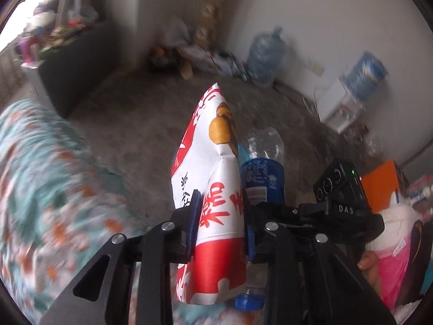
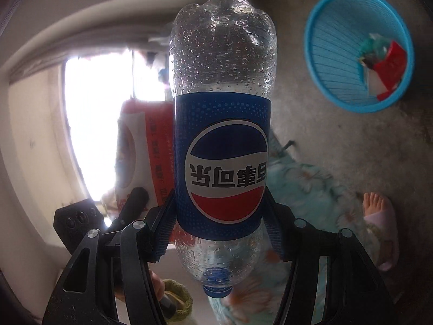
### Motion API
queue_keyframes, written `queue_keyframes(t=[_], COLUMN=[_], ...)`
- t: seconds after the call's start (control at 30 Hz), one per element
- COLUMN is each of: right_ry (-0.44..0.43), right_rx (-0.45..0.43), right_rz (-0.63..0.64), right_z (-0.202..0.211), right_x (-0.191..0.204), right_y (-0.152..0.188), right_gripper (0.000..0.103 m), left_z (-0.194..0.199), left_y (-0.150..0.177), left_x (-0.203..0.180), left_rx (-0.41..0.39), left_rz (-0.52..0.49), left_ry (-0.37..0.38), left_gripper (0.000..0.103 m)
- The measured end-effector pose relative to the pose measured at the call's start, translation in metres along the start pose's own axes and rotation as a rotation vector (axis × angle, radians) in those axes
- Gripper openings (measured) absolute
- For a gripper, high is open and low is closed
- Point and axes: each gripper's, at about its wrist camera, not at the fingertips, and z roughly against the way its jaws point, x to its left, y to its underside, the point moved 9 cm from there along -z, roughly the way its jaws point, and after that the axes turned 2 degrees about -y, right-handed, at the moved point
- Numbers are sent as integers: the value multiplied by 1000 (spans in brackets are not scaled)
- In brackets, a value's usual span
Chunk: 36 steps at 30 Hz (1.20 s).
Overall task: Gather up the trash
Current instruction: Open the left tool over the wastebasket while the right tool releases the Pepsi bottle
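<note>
The left tool [image 1: 220, 216] is clamped across the lower half of a crinkled red-and-white foil snack bag with red characters [image 1: 205, 168], its blue pads pressing the soft sides in so the bag stands up and away from the fingers, top corner pointing ahead; a pinch low on the body looks like the surest hold on something this limp. Just to the right of that tool, nearly touching the bag, is the clear plastic cola bottle with the blue label and blue cap [image 2: 222, 140], gripped by the right tool [image 2: 219, 216] around the label band, where the wall is stiffest. It is held cap towards the camera and base forward, droplets clinging inside, so it seems empty or nearly so. Ahead of the right tool and off to its right, on the grey concrete floor [image 2: 351, 146], sits a round blue plastic basket [image 2: 335, 48] already holding some red and green wrappers [image 2: 384, 62]; both pieces are probably bound for it. Below the tools lies floral teal bedding [image 1: 32, 178], and a foot in a pale slipper [image 2: 379, 216] stands beside it.
</note>
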Motion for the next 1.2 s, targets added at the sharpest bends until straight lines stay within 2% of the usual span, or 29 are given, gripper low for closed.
queue_keyframes(t=[0.1,0.27,0.37,0.4,0.43,0.5,0.57,0.6,0.67,0.73,0.93,1.1,1.2], right_ry=[-9,24,39,54,73,147,243,260,226,217,222,236,256], right_rx=[-7,-31,-33,-34,-40,-56,-81,-100,-122,-158,-205,-250,-285], right_rz=[-74,-179,-218,-230,-249,-292,-334,-352,-351,-323,-292,-214,-135], right_z=[-3,-5,-18,-21,-23,-26,-22,-18,-12,-5,9,20,33], right_x=[-29,-75,-86,-94,-106,-135,-162,-170,-171,-167,-161,-129,-98], right_y=[-20,-68,-110,-117,-128,-145,-156,-158,-158,-156,-141,-128,-119], right_gripper=[56,58,61,65,73,77,77,77,77,77,78,78,78], left_z=[-55,-124,-164,-175,-189,-214,-229,-234,-228,-221,-178,-115,-61], left_y=[-12,-34,-51,-54,-61,-70,-74,-75,-77,-82,-94,-98,-91], left_x=[-8,-12,-12,-13,-12,-9,-8,-10,-8,-11,-14,-13,-9], left_rx=[123,238,261,264,262,252,252,255,243,206,113,12,-62], left_rz=[-32,-84,-116,-128,-132,-125,-98,-79,-56,-53,-65,-74,-70], left_ry=[6,-13,-20,-28,-43,-66,-67,-51,-16,9,14,31,43], left_gripper=[29,33,36,42,50,61,62,62,62,67,69,71,74])
